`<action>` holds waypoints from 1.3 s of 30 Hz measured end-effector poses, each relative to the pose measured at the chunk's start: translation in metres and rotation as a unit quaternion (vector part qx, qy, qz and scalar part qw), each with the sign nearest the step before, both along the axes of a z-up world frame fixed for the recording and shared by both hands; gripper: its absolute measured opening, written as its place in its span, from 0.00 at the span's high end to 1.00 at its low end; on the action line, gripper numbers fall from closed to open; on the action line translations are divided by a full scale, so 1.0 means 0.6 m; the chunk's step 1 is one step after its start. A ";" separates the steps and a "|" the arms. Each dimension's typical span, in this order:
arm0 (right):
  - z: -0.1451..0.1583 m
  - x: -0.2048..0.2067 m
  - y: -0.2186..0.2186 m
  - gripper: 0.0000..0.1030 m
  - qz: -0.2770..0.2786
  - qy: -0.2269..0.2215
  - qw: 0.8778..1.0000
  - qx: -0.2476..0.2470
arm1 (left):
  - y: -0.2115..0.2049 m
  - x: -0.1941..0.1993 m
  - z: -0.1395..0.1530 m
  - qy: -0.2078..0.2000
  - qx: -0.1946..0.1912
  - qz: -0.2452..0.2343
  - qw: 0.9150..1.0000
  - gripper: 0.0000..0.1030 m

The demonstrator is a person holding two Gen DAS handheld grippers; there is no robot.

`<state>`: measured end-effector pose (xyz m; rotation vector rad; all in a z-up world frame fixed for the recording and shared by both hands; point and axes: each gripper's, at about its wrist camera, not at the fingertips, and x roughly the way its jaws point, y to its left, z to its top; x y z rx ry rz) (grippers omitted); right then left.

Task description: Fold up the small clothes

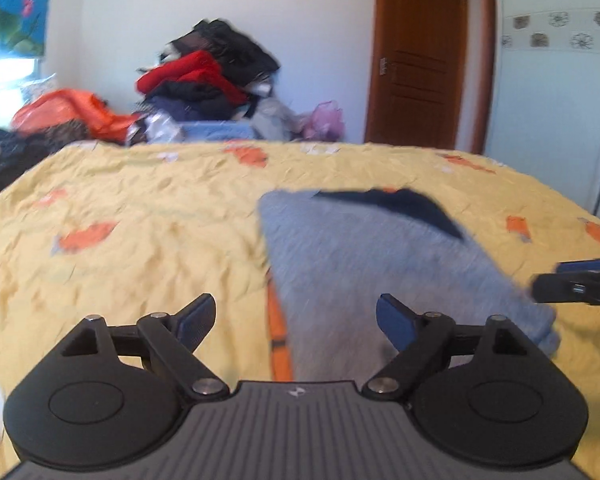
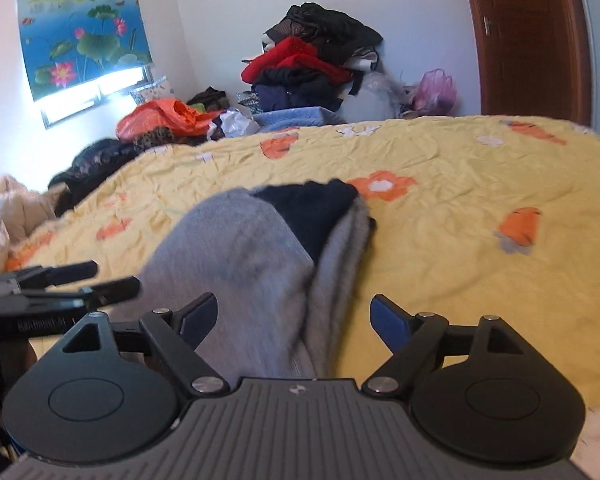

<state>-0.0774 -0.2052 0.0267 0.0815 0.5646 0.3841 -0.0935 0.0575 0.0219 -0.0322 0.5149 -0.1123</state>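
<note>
So here's where we're at: both tongs are spread wide and neither one has hold of anything. Our left tongs show bare blue pads with nothing but air between them, and same story for the right tongs.

The grey garment is lying flat on the bed, already doubled over by the look of it, with a dark navy patch peeking out at its far end. From the left tongs it sits ahead and a bit to the right, its near corner passing just under the right-hand pad. From the right tongs it sits ahead and a bit to the left, and the near end disappears below the body of the tool.

The thing that matters for us: its long axis runs away from both tongs, near end by us, navy end far out. So it lies basically in the lane between our two hands. In the left view the other tongs poke in from the right edge, just beside the garment's right side; in the right view the left ones show at the left edge, just beside its left side.

Neither hand looks clearly nearer, honestly. We'd guess the next fold means each hand taking its own side of the near end, but everything's motion-blurred, so edges are fuzzy.
</note>
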 end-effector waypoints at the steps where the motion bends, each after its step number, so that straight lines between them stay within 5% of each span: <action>1: -0.006 -0.014 -0.005 0.11 -0.002 0.003 1.000 -0.013 | 0.005 -0.006 -0.009 0.013 -0.006 0.008 1.000 0.15; 6: -0.031 -0.058 -0.018 0.06 -0.028 0.025 0.999 -0.028 | 0.013 -0.030 -0.021 0.031 -0.051 0.037 0.998 0.14; 14: -0.080 -0.068 0.040 0.00 -0.060 0.037 0.993 -0.091 | -0.039 -0.048 -0.028 0.055 -0.027 -0.003 0.998 0.10; 19: -0.083 -0.068 0.050 0.00 -0.068 0.032 0.992 -0.106 | -0.075 -0.060 -0.046 0.050 0.038 -0.016 0.998 0.06; 27: -0.076 -0.050 0.058 0.00 -0.087 0.052 0.989 -0.109 | -0.073 -0.023 -0.038 0.089 0.042 -0.003 0.995 0.00; 39: -0.076 -0.038 0.058 0.00 -0.079 0.060 0.988 -0.116 | -0.070 -0.018 -0.041 0.084 0.041 -0.007 0.996 0.00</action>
